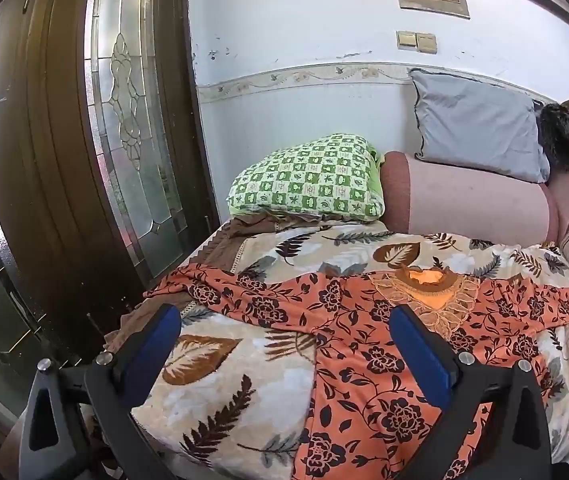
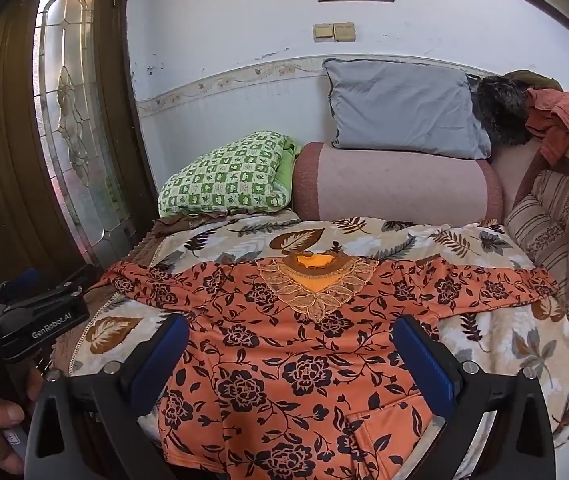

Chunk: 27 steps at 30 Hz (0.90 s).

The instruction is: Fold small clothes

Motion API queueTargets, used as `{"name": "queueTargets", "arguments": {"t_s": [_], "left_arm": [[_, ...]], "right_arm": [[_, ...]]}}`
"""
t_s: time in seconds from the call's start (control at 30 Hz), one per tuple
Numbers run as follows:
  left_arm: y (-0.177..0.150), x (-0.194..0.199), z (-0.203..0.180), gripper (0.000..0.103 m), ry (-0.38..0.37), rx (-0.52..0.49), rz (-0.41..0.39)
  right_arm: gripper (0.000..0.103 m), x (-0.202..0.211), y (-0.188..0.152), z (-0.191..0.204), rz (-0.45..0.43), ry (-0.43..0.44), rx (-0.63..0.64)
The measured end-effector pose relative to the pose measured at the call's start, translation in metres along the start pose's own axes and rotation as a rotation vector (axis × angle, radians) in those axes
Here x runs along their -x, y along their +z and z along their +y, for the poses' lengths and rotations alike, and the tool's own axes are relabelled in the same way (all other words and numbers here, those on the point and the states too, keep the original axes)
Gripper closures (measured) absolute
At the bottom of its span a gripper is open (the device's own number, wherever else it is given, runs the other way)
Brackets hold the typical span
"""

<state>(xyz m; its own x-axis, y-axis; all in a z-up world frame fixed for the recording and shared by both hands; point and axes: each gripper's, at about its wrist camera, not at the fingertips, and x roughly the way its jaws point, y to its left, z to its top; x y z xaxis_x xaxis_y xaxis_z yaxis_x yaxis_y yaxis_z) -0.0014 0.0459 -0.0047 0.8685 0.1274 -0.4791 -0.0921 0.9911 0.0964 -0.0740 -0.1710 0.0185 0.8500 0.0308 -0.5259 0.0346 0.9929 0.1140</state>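
An orange top with dark flower print (image 2: pixel 284 360) lies spread flat, front up, on a leaf-patterned blanket (image 2: pixel 504 332). Its lace neckline (image 2: pixel 316 280) points away from me and both sleeves are stretched sideways. My right gripper (image 2: pixel 288 360) is open and empty, its blue pads hovering over the top's lower body. My left gripper (image 1: pixel 284 344) is open and empty over the top's left side (image 1: pixel 364 360), near the left sleeve (image 1: pixel 220 288). The left gripper's body also shows in the right wrist view (image 2: pixel 40 320), held by a hand.
A green checked pillow (image 2: pixel 224 176), a pink bolster (image 2: pixel 396 184) and a grey cushion (image 2: pixel 400 108) lie at the back against the wall. A wooden door with glass (image 1: pixel 84 140) stands at the left. A striped sofa back (image 2: pixel 564 248) is at the right.
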Motion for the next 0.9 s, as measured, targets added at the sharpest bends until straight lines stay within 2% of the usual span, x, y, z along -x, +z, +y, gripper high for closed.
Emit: {"name": "queueTargets", "arguments": {"t_s": [0.43, 0.63, 0.7, 0.9], "left_arm": [[0.001, 0.001, 0.002, 0.0, 0.0, 0.001, 0.001], [0.001, 0.002, 0.001, 0.0, -0.005, 0.0, -0.003], [0.001, 0.002, -0.001, 0.0, -0.006, -0.002, -0.003], [0.002, 0.002, -0.009, 0.0, -0.013, -0.02, 0.0]], "right_arm": [[0.0, -0.002, -0.007, 0.006, 0.014, 0.001, -0.001], [0.0, -0.011, 0.002, 0.003, 0.038, -0.036, 0.002], [0.0, -0.013, -0.001, 0.01, -0.002, -0.057, 0.007], [0.0, -0.016, 0.002, 0.006, 0.006, -0.096, 0.013]]}}
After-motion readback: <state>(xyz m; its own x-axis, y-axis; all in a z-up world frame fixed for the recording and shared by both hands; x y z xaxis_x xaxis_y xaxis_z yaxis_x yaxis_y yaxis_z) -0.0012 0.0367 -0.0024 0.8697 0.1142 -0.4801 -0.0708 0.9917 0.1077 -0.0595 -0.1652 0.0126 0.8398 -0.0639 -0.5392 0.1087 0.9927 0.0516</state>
